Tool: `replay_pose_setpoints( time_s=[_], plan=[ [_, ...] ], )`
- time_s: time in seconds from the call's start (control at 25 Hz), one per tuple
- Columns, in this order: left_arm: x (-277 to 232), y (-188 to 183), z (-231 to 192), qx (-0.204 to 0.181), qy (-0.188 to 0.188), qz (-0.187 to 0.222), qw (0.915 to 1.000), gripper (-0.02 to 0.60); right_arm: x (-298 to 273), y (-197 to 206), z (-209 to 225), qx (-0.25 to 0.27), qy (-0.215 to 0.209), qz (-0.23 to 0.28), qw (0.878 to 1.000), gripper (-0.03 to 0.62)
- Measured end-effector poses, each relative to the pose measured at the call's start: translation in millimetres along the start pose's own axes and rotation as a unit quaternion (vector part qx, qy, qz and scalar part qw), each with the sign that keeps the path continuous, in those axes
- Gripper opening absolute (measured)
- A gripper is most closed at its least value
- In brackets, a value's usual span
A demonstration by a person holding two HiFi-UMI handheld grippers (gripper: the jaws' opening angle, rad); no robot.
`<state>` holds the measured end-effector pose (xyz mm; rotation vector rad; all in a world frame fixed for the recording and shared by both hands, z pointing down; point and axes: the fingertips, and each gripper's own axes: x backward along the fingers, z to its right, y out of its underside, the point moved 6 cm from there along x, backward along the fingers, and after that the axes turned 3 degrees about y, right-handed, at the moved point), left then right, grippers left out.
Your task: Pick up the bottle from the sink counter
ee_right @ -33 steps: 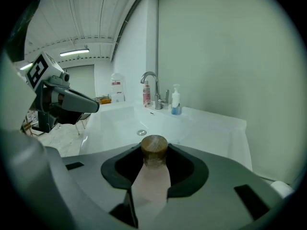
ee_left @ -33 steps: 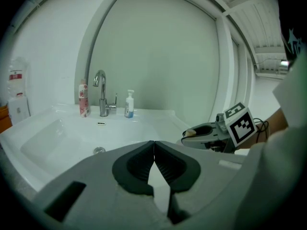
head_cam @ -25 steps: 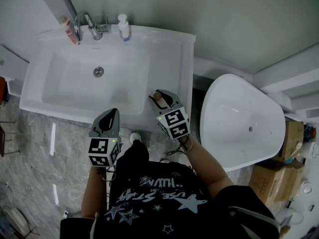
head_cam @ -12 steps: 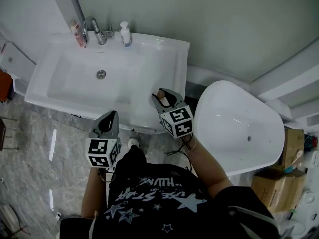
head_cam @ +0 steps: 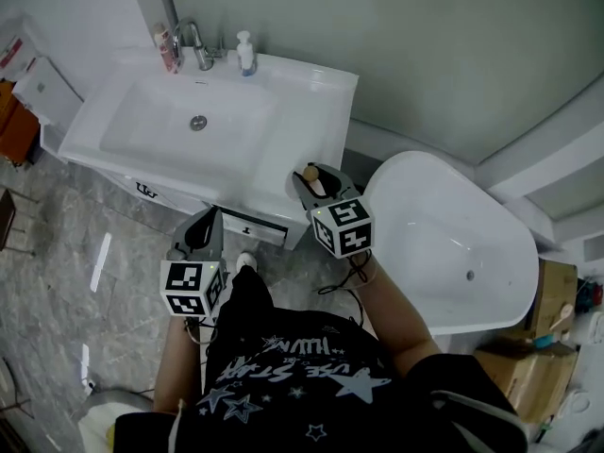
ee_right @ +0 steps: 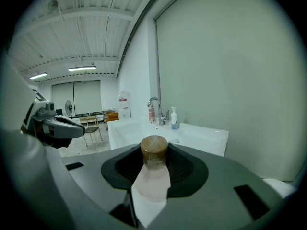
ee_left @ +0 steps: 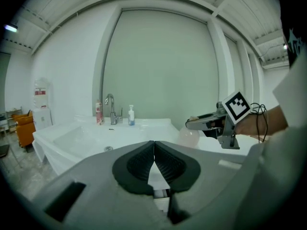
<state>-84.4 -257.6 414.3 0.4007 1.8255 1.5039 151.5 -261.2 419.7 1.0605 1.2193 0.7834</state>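
The bottle (ee_right: 152,174) is pale and translucent with a round wooden cap (ee_right: 154,150). My right gripper (ee_right: 154,162) is shut on its neck, cap pointing forward. In the head view the right gripper (head_cam: 311,179) holds the bottle's cap (head_cam: 309,172) in the air just off the front right corner of the white sink counter (head_cam: 316,102). From the left gripper view the bottle's round body (ee_left: 188,137) hangs under the right gripper (ee_left: 194,123). My left gripper (head_cam: 209,217) is lower left, over the floor; its pads (ee_left: 154,157) meet with nothing between them.
A chrome faucet (head_cam: 195,41), a pink tube (head_cam: 167,47) and a blue-and-white pump bottle (head_cam: 246,53) stand at the counter's back edge. A white oval tub (head_cam: 444,253) lies to the right. Cardboard boxes (head_cam: 547,291) sit at the far right. An orange item (head_cam: 14,125) stands left.
Both grippers have drawn back from the sink, which has slid up and left in the head view. The right gripper keeps the bottle and now hangs past the counter's front corner.
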Motion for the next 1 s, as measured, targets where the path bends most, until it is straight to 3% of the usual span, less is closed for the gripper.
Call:
replay_pose_setpoints(
  time_s=[0.52,1.0],
  plan=[
    [91.4,38.0,73.8,0.024,-0.069,0.004,0.9974,0.018,82.4,32.5,-17.7,0.005,-0.046,-0.001,0.999,0.141],
    [153.8,63.9,98.7,0.023,-0.083,0.002,0.9963,0.018,125.1,41.0,-52.4,0.012,-0.056,0.011,0.998,0.141]
  ],
)
